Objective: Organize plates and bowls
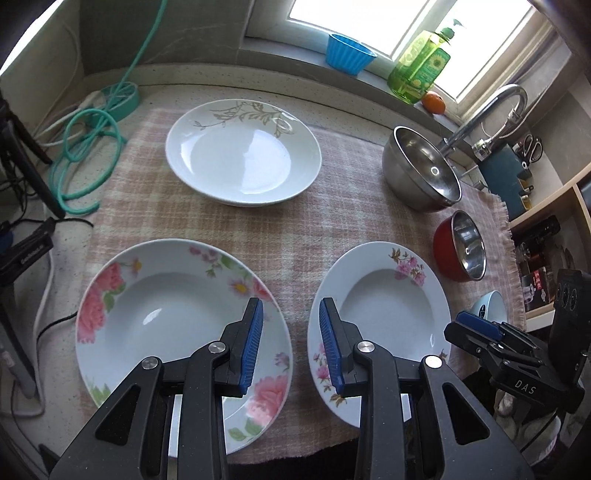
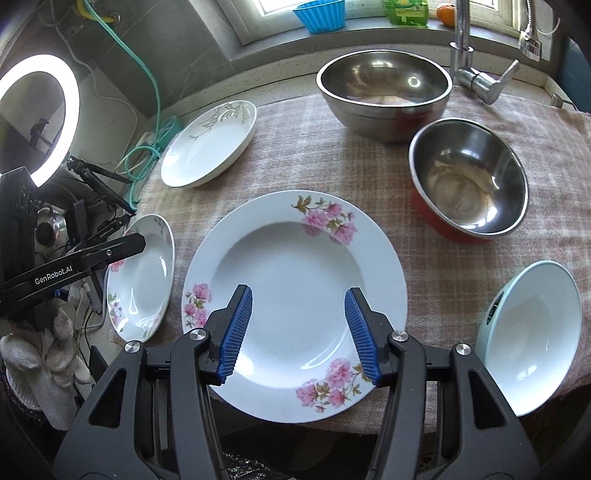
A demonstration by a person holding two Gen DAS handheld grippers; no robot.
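Altogether 3 plates [image 1: 243, 155], 3 bowls [image 2: 384, 92] on checked cloth [image 1: 295, 229], left fingers [image 1: 291, 347] and right fingers [image 2: 299, 332] parted, grasping nothing

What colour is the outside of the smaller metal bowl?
Red; the smaller metal bowl has a steel inside. It shows best in the left wrist view.

I take the window [image 1: 406, 26] as my mark. Daylight pours through it onto the grey sill [image 1: 295, 55] just below, where a blue ribbed cup [image 1: 349, 53], a green soap bottle [image 1: 421, 70] and an orange [image 1: 433, 101] sit. Below the sill runs my speckled bench [image 1: 166, 94], spread with a pink checked cloth [image 1: 288, 229]. Right of the window curves a chrome tap [image 1: 491, 107]; left of it a teal hose [image 1: 88, 147] coils (rather untidily) beside a lit ring lamp [image 2: 40, 118].
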